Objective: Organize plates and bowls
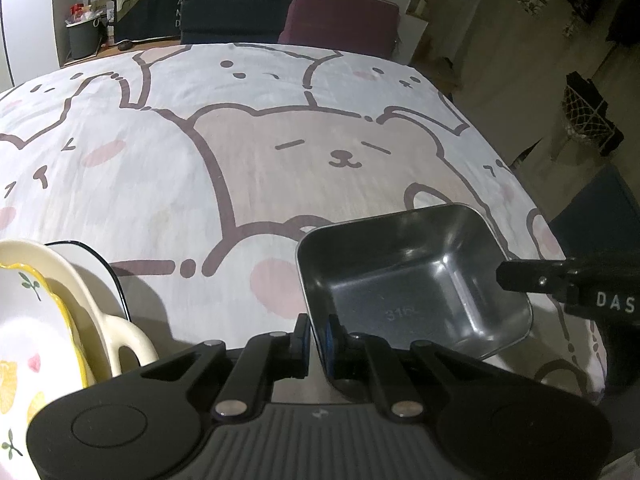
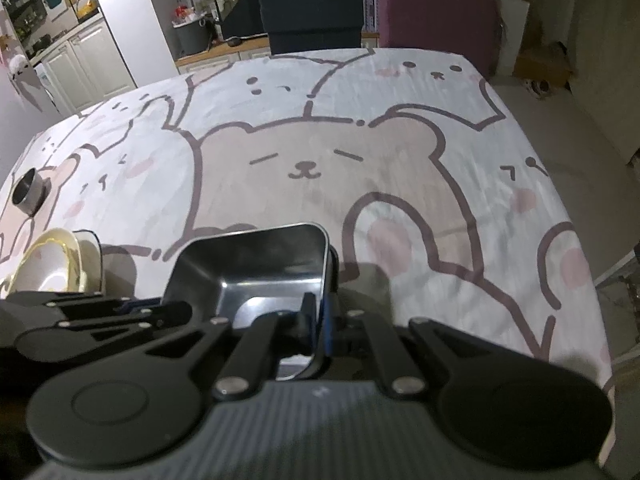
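Fingers of my left gripper [image 1: 318,338] pinch the near rim of the square stainless-steel bowl [image 1: 412,276]; stacked ceramic dishes [image 1: 52,320] sit left. Right gripper [image 2: 318,320] clamps its right wall; uneven pulls could twist it loose.

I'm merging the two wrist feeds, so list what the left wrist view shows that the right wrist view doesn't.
Only the left wrist view: the cream dish's handle and leaf and heart patterns on the yellow-rimmed plate.

Only the right wrist view: a small metal cup at far left, and kitchen cabinets.

Both: the square steel tray, pinched by the left gripper and right gripper, on the bear tablecloth.
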A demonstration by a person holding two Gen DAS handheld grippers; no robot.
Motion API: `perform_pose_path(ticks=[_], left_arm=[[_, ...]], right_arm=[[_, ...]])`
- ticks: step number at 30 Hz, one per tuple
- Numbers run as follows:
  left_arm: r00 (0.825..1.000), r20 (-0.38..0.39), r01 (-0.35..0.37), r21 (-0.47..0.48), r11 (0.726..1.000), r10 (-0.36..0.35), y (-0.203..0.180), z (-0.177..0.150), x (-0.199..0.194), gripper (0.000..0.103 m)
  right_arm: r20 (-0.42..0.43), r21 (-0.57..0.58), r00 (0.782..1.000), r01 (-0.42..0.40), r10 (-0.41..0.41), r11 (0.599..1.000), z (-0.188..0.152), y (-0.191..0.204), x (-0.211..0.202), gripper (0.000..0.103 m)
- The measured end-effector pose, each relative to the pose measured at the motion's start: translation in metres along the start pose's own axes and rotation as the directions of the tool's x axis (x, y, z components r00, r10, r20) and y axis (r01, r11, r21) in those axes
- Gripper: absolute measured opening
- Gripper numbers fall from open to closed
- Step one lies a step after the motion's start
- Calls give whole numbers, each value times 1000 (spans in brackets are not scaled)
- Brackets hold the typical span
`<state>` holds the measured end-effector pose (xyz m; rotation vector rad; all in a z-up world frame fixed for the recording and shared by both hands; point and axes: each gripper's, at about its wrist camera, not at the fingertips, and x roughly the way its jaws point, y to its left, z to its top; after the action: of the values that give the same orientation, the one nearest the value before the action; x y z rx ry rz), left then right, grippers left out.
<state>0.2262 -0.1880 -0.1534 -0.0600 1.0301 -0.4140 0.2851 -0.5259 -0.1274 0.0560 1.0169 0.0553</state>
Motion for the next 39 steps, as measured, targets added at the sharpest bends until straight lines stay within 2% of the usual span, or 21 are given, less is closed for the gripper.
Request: perform_pose_path(ticks=[16, 33, 36, 39], left_arm=[[1000, 0, 1, 0, 1000, -1, 0, 0, 0, 8], [1000, -23, 14, -8, 1000, -15, -2, 1, 2, 8], [999, -34, 19, -13, 1000, -20, -2, 1, 1, 10], [999, -40, 29, -15, 999, -30, -3, 1, -1, 17]], right_arm=[[-77, -21, 996, 36, -38, 999, -3, 0, 19, 5], [-109, -14, 993, 35, -37, 999, -2, -3, 28, 7], [-114, -15, 993, 29, -31, 999, -3, -4, 28, 9], [-116, -13, 993, 24, -25, 1000, -3, -5, 28, 10]])
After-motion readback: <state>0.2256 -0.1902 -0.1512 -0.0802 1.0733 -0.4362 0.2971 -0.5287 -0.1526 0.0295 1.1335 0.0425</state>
